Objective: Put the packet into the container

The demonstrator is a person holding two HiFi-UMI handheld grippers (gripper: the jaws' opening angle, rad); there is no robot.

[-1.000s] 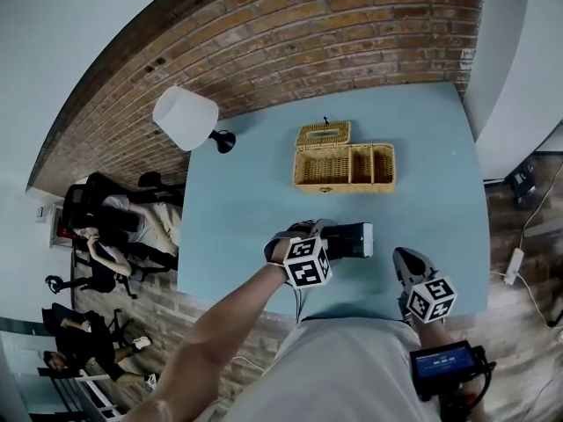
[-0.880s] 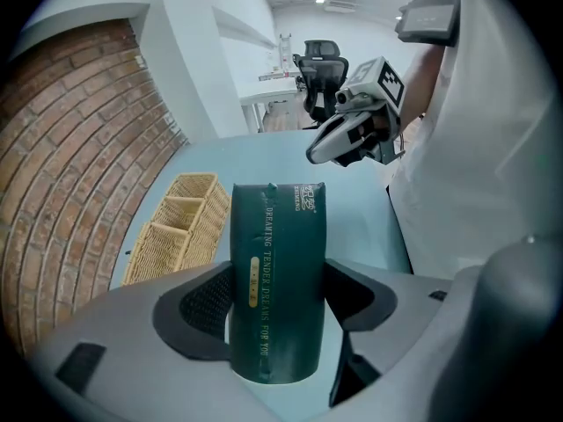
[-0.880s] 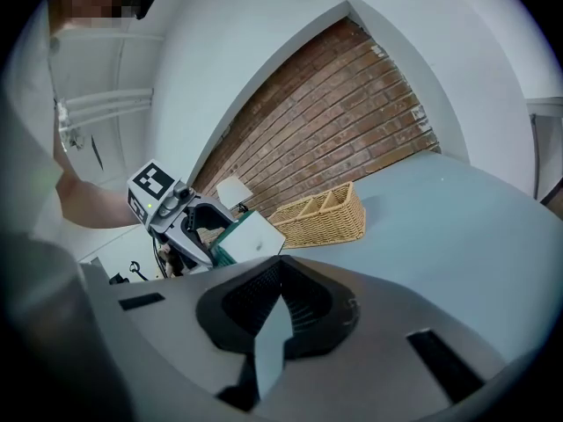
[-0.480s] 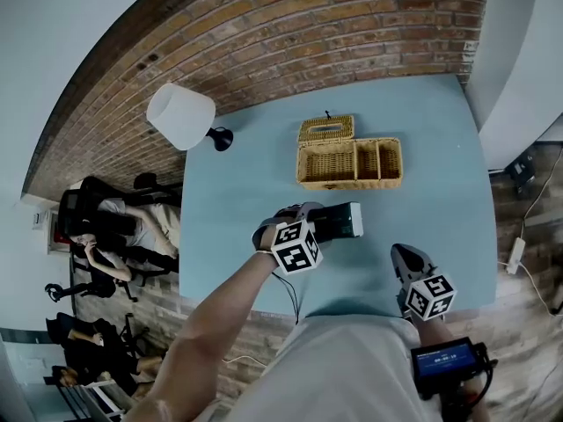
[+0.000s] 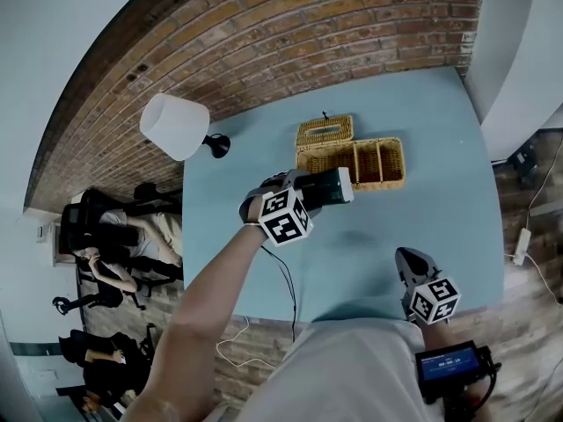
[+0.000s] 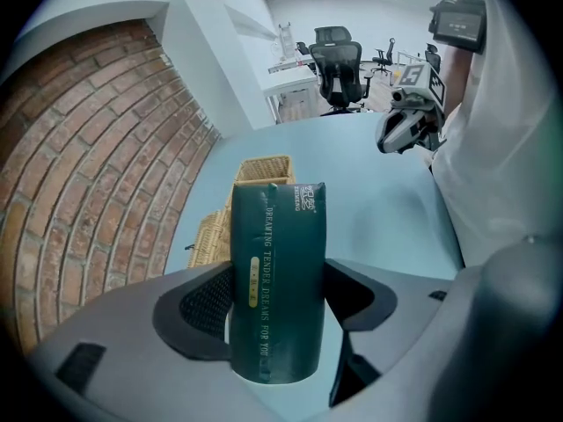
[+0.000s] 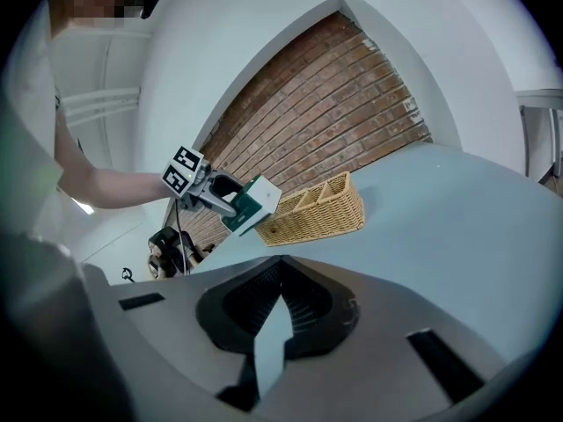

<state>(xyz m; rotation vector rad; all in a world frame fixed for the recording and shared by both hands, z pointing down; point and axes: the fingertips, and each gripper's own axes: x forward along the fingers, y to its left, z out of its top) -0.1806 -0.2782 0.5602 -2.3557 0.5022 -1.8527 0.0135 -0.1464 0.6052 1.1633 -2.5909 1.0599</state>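
A dark green packet [image 5: 327, 187] with a white end is clamped crosswise in my left gripper [image 5: 303, 190], held above the table just in front of the wicker basket's left part. In the left gripper view the packet [image 6: 277, 236] stands between both jaws, and the basket [image 6: 261, 169] shows behind it. The basket [image 5: 389, 162] is an open wicker container with several compartments and a lid leaning at its back left. My right gripper [image 5: 408, 260] hangs near the table's front edge with its jaws together and nothing in them. In the right gripper view [image 7: 280, 278] the packet [image 7: 253, 203] shows beside the basket [image 7: 321, 211].
A white-shaded lamp [image 5: 175, 127] on a black base stands at the light blue table's [image 5: 440, 130] back left corner. A brick wall [image 5: 290, 33] runs behind the table. A cable [image 5: 288, 293] hangs from my left gripper. Office chairs [image 6: 339, 64] stand in the room beyond.
My left gripper has carried the packet from the table's near middle up and away to the basket's front left. The right gripper has stayed by the front edge.
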